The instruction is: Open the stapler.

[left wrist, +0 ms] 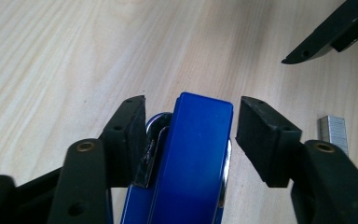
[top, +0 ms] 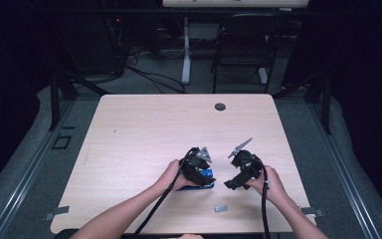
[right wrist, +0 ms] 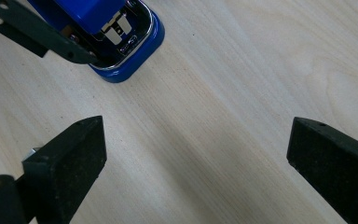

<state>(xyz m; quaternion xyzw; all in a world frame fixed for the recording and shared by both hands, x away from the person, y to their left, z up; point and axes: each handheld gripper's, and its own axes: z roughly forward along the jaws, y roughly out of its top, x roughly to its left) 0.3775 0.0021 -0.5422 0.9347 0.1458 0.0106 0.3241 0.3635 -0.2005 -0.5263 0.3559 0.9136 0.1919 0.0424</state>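
One blue stapler [top: 201, 178] sat on the tabletop [top: 144, 129], one strip of staples [top: 221, 208] at its five o'clock, and two tools.

Light falls from above onto my desk [top: 144, 129], bright and even, while the room around it sinks into near black. Close up, the wood looks washed pale, shadows stay soft, and my stapler [left wrist: 193, 154] blurs slightly.

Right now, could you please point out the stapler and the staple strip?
stapler [left wrist: 193, 154]: left gripper view, on its blue top.
staple strip [left wrist: 333, 132]: left gripper view, on its grey upper face.
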